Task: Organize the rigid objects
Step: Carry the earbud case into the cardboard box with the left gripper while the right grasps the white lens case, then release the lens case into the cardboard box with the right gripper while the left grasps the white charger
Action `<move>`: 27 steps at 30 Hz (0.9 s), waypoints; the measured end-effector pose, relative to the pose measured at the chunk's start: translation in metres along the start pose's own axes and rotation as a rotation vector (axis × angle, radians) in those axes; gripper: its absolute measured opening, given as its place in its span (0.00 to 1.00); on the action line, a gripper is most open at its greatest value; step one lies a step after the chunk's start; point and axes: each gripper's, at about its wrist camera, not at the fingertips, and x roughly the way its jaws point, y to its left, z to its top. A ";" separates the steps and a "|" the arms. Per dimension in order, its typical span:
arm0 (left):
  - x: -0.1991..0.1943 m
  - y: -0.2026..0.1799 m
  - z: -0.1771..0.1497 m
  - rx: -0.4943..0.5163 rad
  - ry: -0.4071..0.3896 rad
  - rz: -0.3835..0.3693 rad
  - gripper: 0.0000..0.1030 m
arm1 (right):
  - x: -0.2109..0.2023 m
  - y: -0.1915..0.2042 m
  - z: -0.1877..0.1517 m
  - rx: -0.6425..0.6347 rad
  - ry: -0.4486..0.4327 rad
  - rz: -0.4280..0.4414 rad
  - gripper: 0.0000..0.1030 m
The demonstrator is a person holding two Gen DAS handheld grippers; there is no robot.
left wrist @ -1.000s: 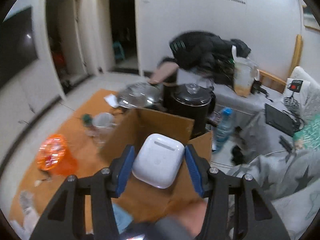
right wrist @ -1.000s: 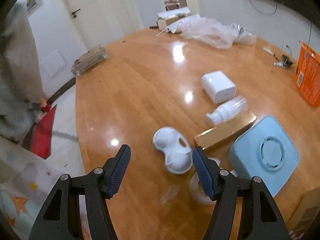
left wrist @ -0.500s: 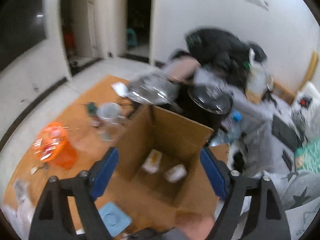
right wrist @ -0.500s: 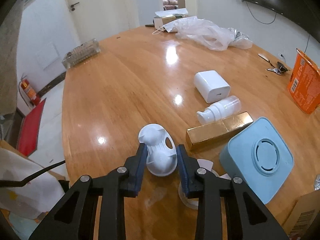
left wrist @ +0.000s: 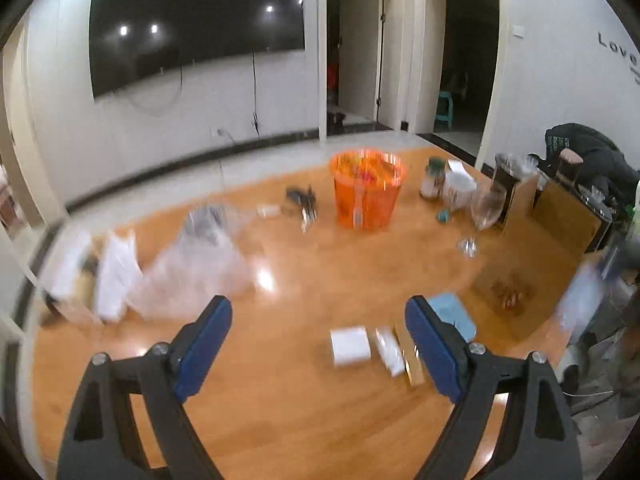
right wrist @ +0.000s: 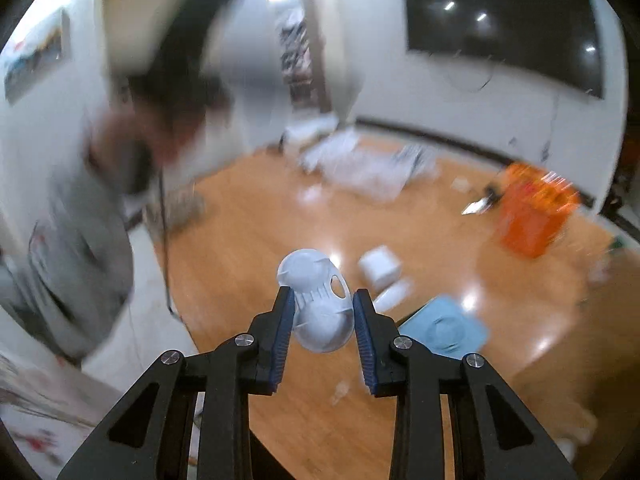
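My right gripper [right wrist: 322, 312] is shut on a white peanut-shaped plastic piece [right wrist: 318, 300] and holds it above the wooden table [right wrist: 260, 240]. My left gripper [left wrist: 318, 338] is open and empty above the table [left wrist: 320, 272]. Below it lie a white charger block [left wrist: 350, 346], a white pump bottle [left wrist: 388, 350], a gold bar [left wrist: 412, 364] and a light blue square device [left wrist: 452, 314]. The charger block [right wrist: 380, 266], bottle [right wrist: 394, 294] and blue device [right wrist: 444, 330] also show in the right wrist view. A cardboard box [left wrist: 556, 216] stands at the right.
An orange bucket [left wrist: 366, 194] stands at the far side, with a jar [left wrist: 432, 178], a cup [left wrist: 460, 190] and a wine glass [left wrist: 482, 212] nearby. Crumpled clear plastic bags [left wrist: 196, 268] lie at the left. A person in grey [right wrist: 72, 220] stands left of the table.
My left gripper let the white case go into the box, opened and swung left over the table. My right gripper closed on the peanut-shaped piece and lifted it.
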 end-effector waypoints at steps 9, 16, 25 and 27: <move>0.107 -0.019 -0.051 -0.035 0.125 -0.016 0.84 | -0.070 -0.101 0.000 0.252 0.054 -0.497 0.25; 0.130 -0.041 -0.056 -0.004 0.148 -0.026 0.76 | -0.028 -0.125 -0.016 0.320 0.202 -0.543 0.40; 0.147 -0.032 -0.060 -0.027 0.165 -0.015 0.62 | -0.041 -0.096 -0.001 0.285 0.072 -0.427 0.53; 0.152 -0.034 -0.064 -0.005 0.176 0.017 0.53 | -0.038 -0.082 0.009 0.246 0.046 -0.399 0.53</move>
